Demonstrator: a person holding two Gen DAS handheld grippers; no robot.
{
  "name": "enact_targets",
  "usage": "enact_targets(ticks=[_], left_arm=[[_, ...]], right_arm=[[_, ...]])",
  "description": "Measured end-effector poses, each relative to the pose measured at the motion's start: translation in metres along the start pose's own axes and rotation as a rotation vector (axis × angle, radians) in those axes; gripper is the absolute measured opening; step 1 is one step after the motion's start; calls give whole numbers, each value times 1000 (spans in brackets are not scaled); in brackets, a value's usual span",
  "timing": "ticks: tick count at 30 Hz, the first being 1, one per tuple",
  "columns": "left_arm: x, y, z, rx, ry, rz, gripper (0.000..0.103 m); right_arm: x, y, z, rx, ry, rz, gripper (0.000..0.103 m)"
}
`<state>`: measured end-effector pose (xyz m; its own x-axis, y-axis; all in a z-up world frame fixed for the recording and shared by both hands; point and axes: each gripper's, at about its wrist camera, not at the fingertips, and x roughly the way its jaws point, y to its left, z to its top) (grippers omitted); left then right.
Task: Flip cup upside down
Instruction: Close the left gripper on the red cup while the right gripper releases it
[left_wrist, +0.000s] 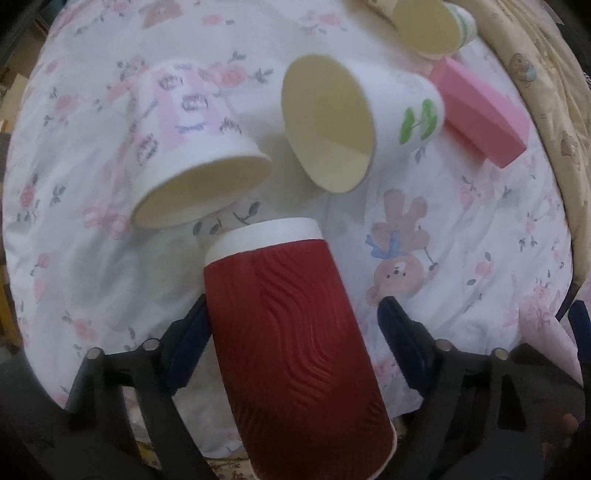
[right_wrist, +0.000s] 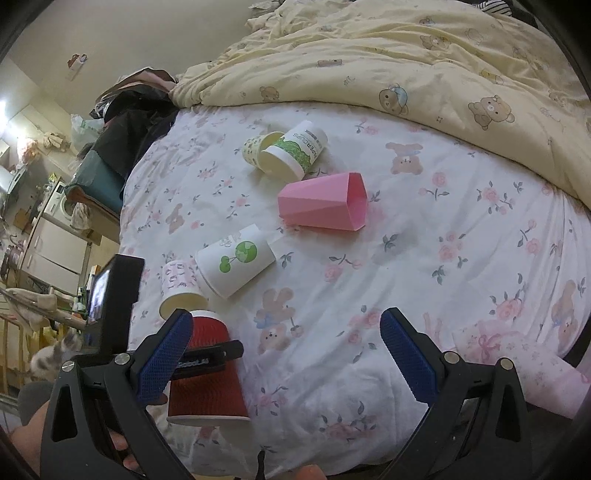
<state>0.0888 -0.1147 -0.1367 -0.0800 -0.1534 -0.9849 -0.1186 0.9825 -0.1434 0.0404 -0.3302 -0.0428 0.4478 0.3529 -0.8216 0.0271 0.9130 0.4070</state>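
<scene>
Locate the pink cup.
Right wrist view, centre: pink cup lies on its side on the floral sheet, between the green-banded cup and the tree-print cup.

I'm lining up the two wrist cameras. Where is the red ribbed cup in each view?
Left wrist: red ribbed cup fills the lower centre, between the left gripper's open fingers.
Right wrist: lower left, red ribbed cup upside down on the bed, rim down.
Shared landmark: the white cup with green tree print, lying on its side.

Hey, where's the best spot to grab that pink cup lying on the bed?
Pinch the pink cup across its middle from above, pads on two opposite flat facets; it lies on its side, mouth sideways, so the rim likely gives poor purchase.
</scene>
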Motion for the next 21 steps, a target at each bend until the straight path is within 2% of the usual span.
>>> enact_targets(ticks=[4,5,8,14,21], left_arm=[[4,1,0,14,11,-5,78],[6,0,0,19,14,-5,71],[2,2,-2,26,-1,-36,70],[-34,10,-15,40,-83,-69,68],[-88,38,-33,19,-173,-164,67]], right_arm=[[3,-3,0,23,16,28,103],[4,-3,0,30,22,36,103],[5,-5,0,41,24,43,103],[9,1,-2,27,53,72,103],[9,14,-6,-5,58,104,103]])
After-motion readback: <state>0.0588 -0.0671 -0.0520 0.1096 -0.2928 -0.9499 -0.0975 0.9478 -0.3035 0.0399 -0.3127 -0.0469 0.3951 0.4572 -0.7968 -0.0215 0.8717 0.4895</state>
